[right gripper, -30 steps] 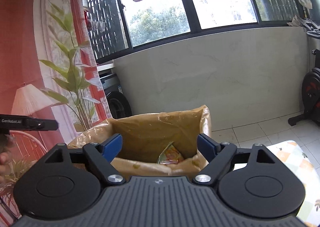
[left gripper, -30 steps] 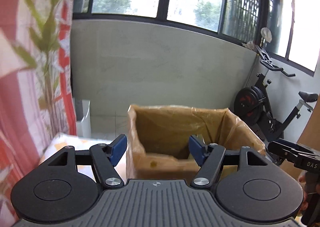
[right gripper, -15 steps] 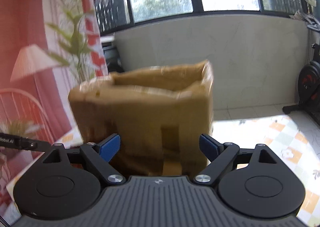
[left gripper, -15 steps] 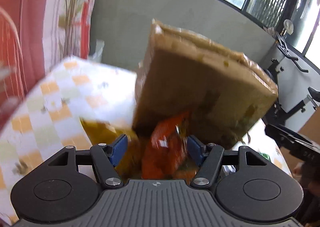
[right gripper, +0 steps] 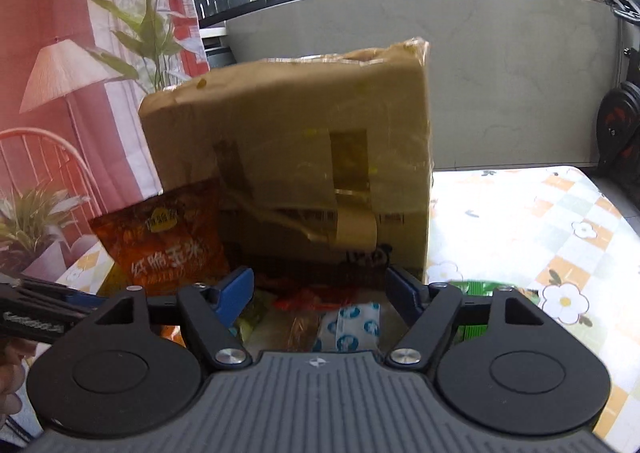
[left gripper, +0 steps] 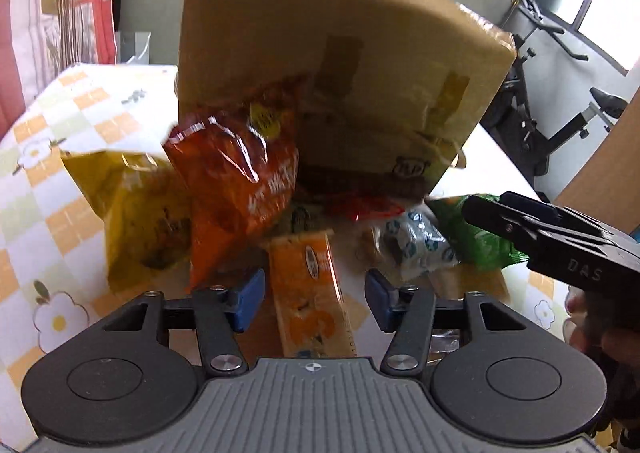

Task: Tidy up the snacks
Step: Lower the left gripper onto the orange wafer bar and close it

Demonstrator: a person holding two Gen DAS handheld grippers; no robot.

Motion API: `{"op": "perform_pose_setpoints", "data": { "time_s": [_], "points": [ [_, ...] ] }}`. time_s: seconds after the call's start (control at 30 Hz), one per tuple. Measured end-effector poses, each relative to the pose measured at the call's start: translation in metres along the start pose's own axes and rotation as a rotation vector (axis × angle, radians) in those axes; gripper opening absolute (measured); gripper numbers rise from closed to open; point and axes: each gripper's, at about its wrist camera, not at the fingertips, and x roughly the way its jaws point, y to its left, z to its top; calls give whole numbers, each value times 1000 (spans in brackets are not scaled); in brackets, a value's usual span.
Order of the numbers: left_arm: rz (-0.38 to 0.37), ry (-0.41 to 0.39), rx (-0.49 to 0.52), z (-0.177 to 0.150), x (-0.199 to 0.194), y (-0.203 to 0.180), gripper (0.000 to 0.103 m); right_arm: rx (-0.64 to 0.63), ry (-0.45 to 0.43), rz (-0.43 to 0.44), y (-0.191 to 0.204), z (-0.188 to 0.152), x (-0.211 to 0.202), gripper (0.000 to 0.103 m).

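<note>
A tall cardboard box (left gripper: 340,73) (right gripper: 300,173) stands on the table. Snack packs lie in front of it: an orange-red bag (left gripper: 240,181) (right gripper: 168,249) leaning on the box, a yellow bag (left gripper: 132,213), an orange bar pack (left gripper: 312,293), a red packet (left gripper: 368,209), a blue-and-white packet (left gripper: 416,241) (right gripper: 356,325) and a green bag (left gripper: 480,241) (right gripper: 476,293). My left gripper (left gripper: 314,303) hangs low over the orange bar pack, jaws closing, pads clear of it. My right gripper (right gripper: 318,293) hovers over the blue-and-white packet, jaws closing, nothing gripped.
The table wears a checked cloth with flowers (left gripper: 60,173) (right gripper: 540,233). The right gripper's body (left gripper: 560,245) and a person's hand (left gripper: 592,333) sit right of the snacks. An exercise bike (left gripper: 560,113) stands beyond the table; a plant (right gripper: 148,25) and a lamp (right gripper: 64,69) at left.
Both grippers have sunk from level with the box's open top to the snacks in front of it and tilted downward. Both pairs of jaws stand narrower than before.
</note>
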Motion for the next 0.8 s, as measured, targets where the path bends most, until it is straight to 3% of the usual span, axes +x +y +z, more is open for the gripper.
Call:
{"op": "perform_pose_setpoints", "data": {
  "time_s": [0.27, 0.37, 0.67, 0.73, 0.8],
  "points": [
    [50, 57, 6, -12, 24, -14, 52, -14, 55, 3, -8, -23, -3, 63],
    [65, 44, 12, -14, 25, -14, 40, -13, 66, 9, -7, -26, -2, 60],
    [51, -12, 17, -16, 10, -14, 38, -59, 57, 35, 2, -22, 5, 53],
    [50, -25, 22, -16, 8, -15, 38, -68, 64, 46, 4, -22, 9, 47],
    [54, -40, 26, -16, 5, -17, 38, -79, 76, 73, 6, -21, 16, 35]
  ]
}}
